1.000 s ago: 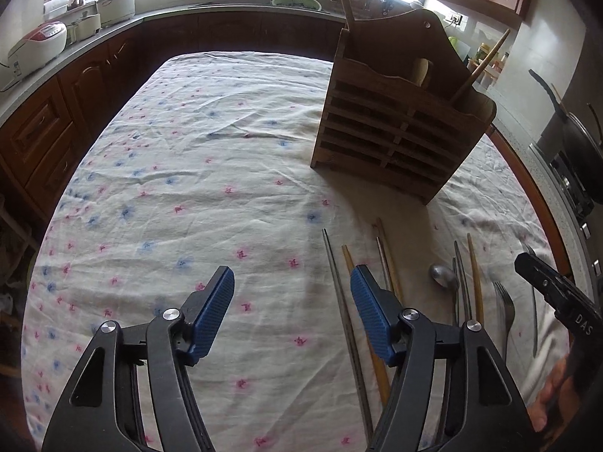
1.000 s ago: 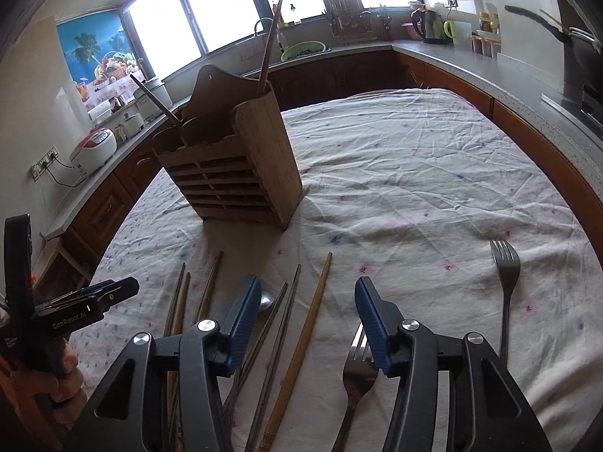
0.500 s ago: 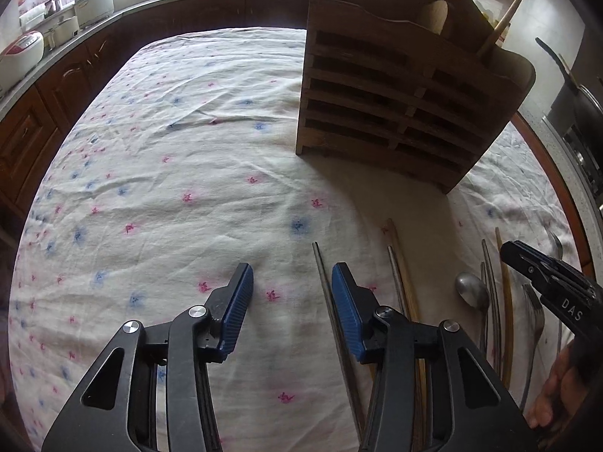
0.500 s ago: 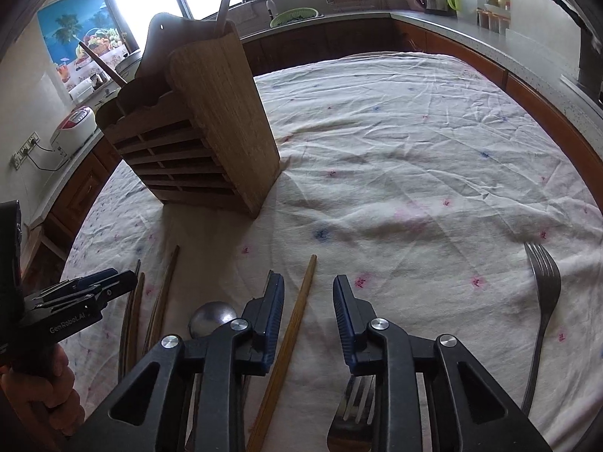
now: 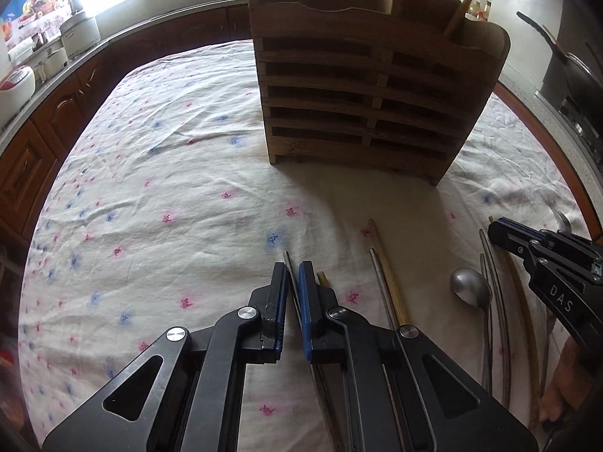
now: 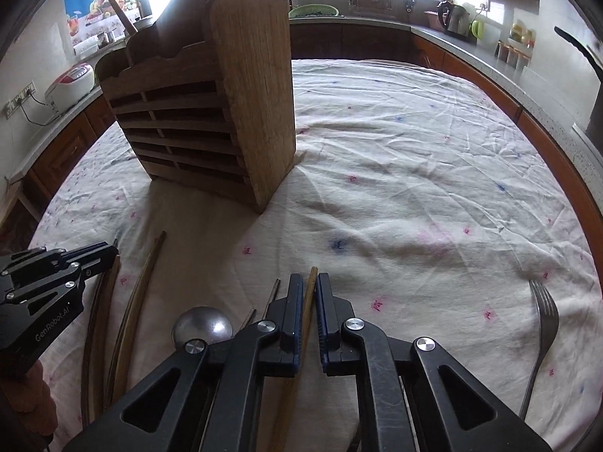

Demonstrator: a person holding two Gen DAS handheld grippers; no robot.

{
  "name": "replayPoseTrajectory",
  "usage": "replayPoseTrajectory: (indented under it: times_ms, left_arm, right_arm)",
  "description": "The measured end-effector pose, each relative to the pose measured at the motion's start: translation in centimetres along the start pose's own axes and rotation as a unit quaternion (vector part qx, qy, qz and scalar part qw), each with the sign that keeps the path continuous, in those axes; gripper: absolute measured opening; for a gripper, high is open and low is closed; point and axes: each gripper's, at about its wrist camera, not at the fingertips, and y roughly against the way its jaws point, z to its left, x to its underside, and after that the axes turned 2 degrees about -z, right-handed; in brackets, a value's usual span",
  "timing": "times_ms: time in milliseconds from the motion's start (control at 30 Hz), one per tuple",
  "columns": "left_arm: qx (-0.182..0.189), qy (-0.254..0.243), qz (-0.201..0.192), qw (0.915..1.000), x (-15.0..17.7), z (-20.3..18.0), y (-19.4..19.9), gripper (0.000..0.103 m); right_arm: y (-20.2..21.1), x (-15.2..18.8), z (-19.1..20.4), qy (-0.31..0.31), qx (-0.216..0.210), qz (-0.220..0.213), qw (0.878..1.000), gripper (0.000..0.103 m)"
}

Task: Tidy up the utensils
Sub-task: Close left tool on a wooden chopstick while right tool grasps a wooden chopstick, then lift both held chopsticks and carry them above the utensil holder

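Observation:
In the left wrist view my left gripper (image 5: 293, 269) is shut on a thin grey metal chopstick (image 5: 287, 260) that lies on the flowered tablecloth (image 5: 169, 188). A wooden chopstick (image 5: 321, 275) lies just right of its fingers. In the right wrist view my right gripper (image 6: 309, 282) is shut on a light wooden chopstick (image 6: 312, 275), also low on the cloth. A slatted wooden utensil holder (image 5: 369, 113) stands behind both grippers, with a few sticks upright in it. A metal spoon (image 5: 469, 286) and more chopsticks (image 5: 388, 282) lie between the two grippers.
A metal fork (image 6: 542, 320) lies alone at the right on the cloth. Curved wooden sticks (image 6: 139, 290) lie at the left beside the left gripper (image 6: 109, 252). Kitchen counters with appliances ring the table. A dark pan handle (image 6: 580, 52) juts in at the far right.
Both grippers have dropped toward the cloth and moved nearer the holder. Their jaws went from wide apart to shut, the left on the metal chopstick, the right on the wooden one.

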Motion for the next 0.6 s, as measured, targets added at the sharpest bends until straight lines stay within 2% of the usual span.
replayPoseTrajectory:
  times_ms: [233,400,600]
  left_arm:
    - [0.062,0.044,-0.016,0.997,0.2,2.7,3.4,0.004]
    - [0.084,0.062,-0.04,0.9937,0.4,4.0,6.7,0.004]
    - [0.098,0.072,-0.075,0.9898,0.5,4.7,10.7,0.004]
  right_arm:
    - [3.4,-0.6,-1.0,-0.042,-0.054,-0.032,0.997,0.004]
    - [5.5,-0.9,-1.5,-0.061,-0.087,-0.048,0.993,0.004]
    - [8.2,-1.1,-1.4,-0.065,-0.104,-0.073,0.99,0.004]
